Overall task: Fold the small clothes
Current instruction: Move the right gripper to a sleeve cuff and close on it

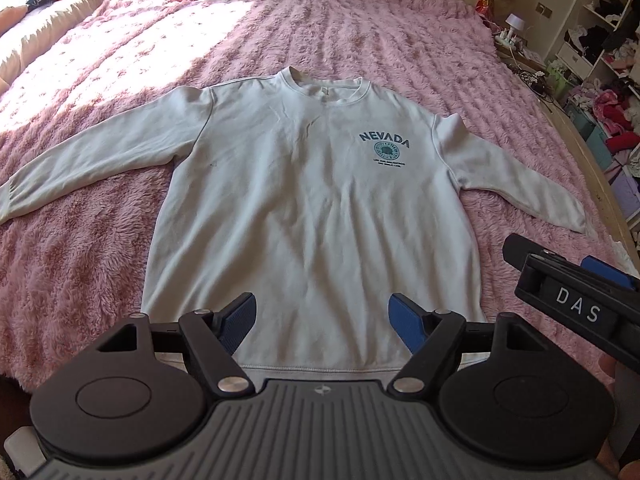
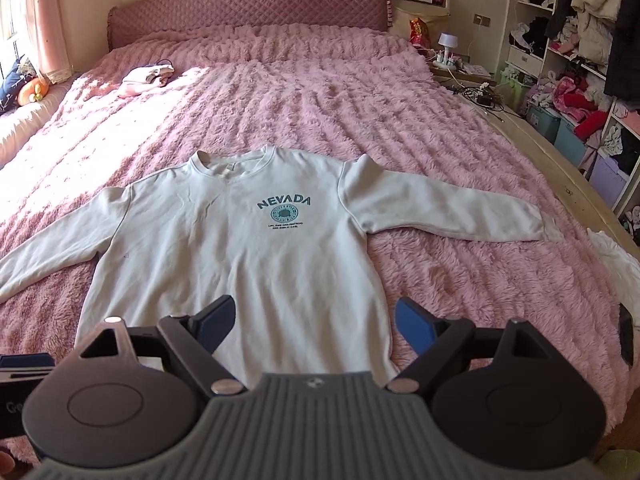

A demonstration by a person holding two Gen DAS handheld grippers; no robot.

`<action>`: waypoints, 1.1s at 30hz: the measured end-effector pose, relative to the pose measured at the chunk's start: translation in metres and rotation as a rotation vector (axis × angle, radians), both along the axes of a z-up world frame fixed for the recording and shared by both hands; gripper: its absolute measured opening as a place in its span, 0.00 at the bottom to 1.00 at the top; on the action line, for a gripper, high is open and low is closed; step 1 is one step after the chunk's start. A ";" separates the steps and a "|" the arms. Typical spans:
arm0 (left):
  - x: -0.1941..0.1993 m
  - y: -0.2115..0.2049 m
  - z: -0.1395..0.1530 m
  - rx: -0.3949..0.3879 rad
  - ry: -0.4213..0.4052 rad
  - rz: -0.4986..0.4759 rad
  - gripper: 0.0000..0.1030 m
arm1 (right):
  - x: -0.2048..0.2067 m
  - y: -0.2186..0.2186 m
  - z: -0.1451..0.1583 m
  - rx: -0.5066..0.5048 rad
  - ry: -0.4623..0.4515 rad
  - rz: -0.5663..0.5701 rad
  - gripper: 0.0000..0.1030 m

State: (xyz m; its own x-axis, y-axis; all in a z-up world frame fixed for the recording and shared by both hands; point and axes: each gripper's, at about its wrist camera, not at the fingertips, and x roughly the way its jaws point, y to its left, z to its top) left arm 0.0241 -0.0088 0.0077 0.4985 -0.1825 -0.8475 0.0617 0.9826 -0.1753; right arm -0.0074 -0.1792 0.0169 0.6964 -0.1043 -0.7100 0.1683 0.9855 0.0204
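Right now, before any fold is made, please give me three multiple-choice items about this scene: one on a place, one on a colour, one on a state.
1. Where does the folded pink garment lie?
A. on the sweatshirt
B. far up the bed, left side
C. on the floor

2. What colour is the NEVADA print on the sweatshirt?
A. red
B. yellow
C. dark teal

3. In what state are the sleeves?
A. spread out to both sides
B. folded across the chest
C. rolled up

Answers: 1 B, it rests in the sunlit patch on the pink blanket near the headboard. 2 C, the letters are dark teal on white. 3 A, both sleeves lie flat, away from the body. Each hand-held gripper is open: left, right.
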 end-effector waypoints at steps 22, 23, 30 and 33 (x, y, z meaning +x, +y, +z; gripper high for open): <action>0.185 -0.130 -0.100 -0.580 -0.053 -0.272 0.86 | 0.080 -0.309 -0.127 0.107 -0.383 -0.532 0.65; 0.194 -0.140 -0.108 -0.575 -0.051 -0.283 0.86 | 0.088 -0.327 -0.138 0.159 -0.384 -0.571 0.65; 0.243 -0.181 -0.152 -0.535 -0.007 -0.294 0.86 | 0.128 -0.415 -0.199 0.314 -0.365 -0.817 0.61; 0.253 -0.188 -0.169 -0.554 0.025 -0.283 0.86 | 0.136 -0.439 -0.221 0.359 -0.345 -0.879 0.61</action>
